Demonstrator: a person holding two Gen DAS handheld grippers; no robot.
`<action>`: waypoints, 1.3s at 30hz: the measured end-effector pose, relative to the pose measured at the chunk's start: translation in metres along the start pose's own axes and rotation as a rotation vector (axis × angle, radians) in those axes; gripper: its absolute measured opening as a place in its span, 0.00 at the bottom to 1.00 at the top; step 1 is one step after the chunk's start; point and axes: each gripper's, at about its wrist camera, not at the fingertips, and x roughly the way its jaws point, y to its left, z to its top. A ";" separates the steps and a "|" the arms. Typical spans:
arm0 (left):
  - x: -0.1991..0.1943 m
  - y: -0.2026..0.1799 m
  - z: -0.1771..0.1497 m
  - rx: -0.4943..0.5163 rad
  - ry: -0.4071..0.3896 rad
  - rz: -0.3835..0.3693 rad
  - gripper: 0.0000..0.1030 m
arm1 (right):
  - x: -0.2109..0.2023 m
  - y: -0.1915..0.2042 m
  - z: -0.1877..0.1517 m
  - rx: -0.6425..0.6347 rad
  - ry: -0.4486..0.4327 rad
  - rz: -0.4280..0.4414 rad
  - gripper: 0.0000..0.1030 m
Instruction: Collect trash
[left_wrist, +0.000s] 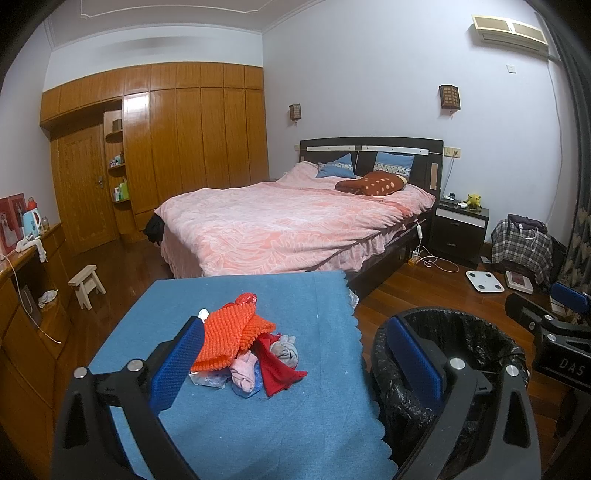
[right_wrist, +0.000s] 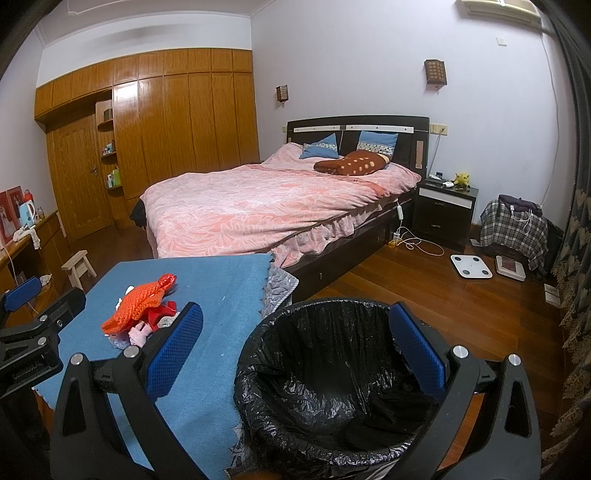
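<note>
1. Blue cloth (left_wrist: 236, 417) covers the desk at the foot of a bed (left_wrist: 280, 225) with a pink quilt.
2. On the cloth lies a small heap of trash (left_wrist: 251, 350): an orange knitted rag on top, a red scrap, a pink scrap, a grey wad and some clear plastic beneath.
3. Left tongs (left_wrist: 295, 365) hang wide open above the desk and hold nothing; one blue-padded finger (left_wrist: 177, 369) sits just beside the orange rag, and whether it touches cannot be told, while the other shows in front of the bin.
4. Beside the desk, on the wooden floor (right_wrist: 461, 314), stands a bin lined with a black bag (right_wrist: 332, 373); no trash shows inside it.
5. Right tongs (right_wrist: 295, 358) are also spread wide and empty, held over the bin, one pad over the desk's edge, the other over the bin's far rim.
6. Across the room are a wooden wardrobe (left_wrist: 192, 133), a dark nightstand (left_wrist: 460, 229), a white scale (left_wrist: 484, 281) on the floor and a small wooden stool (left_wrist: 85, 285).
</note>
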 end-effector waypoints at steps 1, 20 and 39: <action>0.000 0.000 0.000 0.000 0.000 0.000 0.94 | 0.000 0.000 0.000 0.000 0.000 0.000 0.95; -0.003 -0.002 0.002 0.000 0.003 -0.001 0.94 | 0.001 0.002 -0.001 -0.001 0.005 0.001 0.95; 0.001 0.001 -0.001 0.001 0.007 0.000 0.94 | 0.005 0.007 -0.007 0.000 0.007 0.000 0.95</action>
